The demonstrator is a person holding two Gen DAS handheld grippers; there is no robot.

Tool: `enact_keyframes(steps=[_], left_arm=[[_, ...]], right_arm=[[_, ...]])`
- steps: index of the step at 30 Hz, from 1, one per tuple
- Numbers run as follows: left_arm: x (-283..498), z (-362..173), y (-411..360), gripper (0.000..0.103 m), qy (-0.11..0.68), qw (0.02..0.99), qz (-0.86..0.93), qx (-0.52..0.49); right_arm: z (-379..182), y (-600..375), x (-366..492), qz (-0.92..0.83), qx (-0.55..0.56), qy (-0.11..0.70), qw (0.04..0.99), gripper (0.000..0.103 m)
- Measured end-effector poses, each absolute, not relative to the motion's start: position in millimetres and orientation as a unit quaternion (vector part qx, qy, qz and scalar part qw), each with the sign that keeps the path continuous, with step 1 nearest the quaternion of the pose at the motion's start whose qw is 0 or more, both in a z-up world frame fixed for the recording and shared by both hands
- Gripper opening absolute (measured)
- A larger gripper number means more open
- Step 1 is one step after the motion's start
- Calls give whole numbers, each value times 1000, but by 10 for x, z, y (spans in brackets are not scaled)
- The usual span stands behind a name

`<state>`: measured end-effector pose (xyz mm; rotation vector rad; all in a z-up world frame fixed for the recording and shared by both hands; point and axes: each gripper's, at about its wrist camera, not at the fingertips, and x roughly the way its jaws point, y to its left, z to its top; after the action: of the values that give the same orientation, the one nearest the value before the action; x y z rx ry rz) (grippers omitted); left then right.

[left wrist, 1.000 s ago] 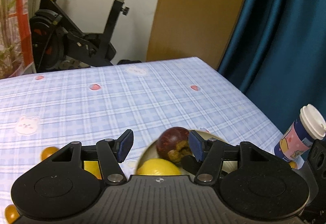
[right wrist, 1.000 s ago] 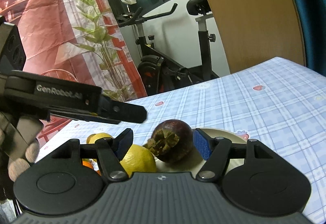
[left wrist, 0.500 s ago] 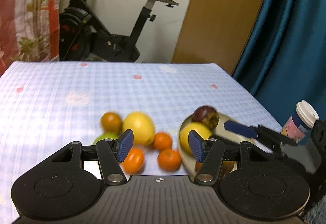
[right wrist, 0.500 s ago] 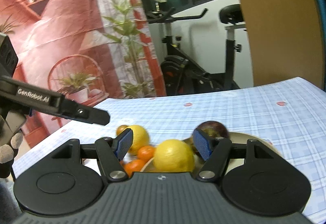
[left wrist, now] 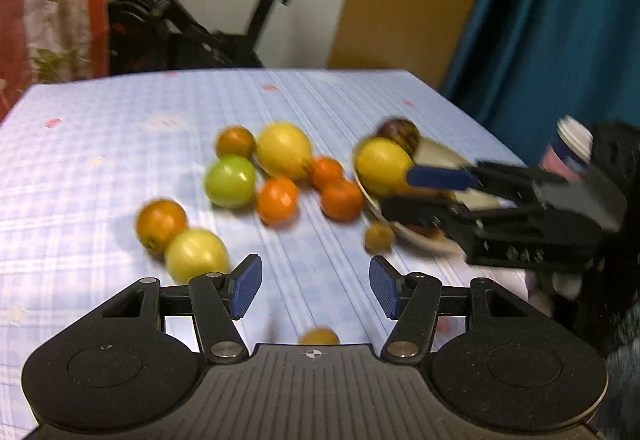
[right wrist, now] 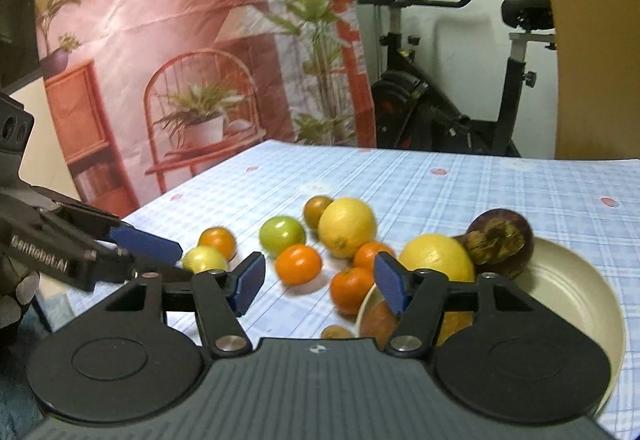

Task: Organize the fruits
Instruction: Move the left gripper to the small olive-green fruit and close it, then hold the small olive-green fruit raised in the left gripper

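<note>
fruits, mostly loose oranges [left wrist: 277, 199] beside the plate [right wrist: 576, 280] holding a lemon [right wrist: 436, 260] and mangosteen [right wrist: 502, 240], could be knocked rolling if swept by the empty left gripper [left wrist: 315, 286], held open, or the empty, closing right gripper [right wrist: 320, 284].

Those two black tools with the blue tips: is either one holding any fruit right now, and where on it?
No fruit is held. The left tool is open over bare tablecloth. The right tool is closing, with nothing between its tips; the lemon sits in the plate.
</note>
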<state>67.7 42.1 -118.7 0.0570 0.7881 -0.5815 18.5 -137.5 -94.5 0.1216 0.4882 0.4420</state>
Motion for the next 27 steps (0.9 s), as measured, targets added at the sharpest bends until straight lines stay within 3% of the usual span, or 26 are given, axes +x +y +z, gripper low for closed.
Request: enact_keyframes(steps=[13, 17, 20, 27], left_arm=[[530, -1495, 341, 49, 426, 856, -287, 55], [558, -1555, 324, 40, 436, 853, -281, 57], [572, -1577, 315, 29, 440, 852, -276, 59], [620, -1578, 357, 29, 434, 860, -263, 42]], right_arm=[[-1042, -1201, 120, 228, 24, 293, 928, 43], [-1089, -1196, 149, 226, 18, 304, 925, 40], [-1126, -1162, 171, 219, 3, 307, 926, 39], [-1191, -1044, 212, 207, -43, 306, 928, 36]])
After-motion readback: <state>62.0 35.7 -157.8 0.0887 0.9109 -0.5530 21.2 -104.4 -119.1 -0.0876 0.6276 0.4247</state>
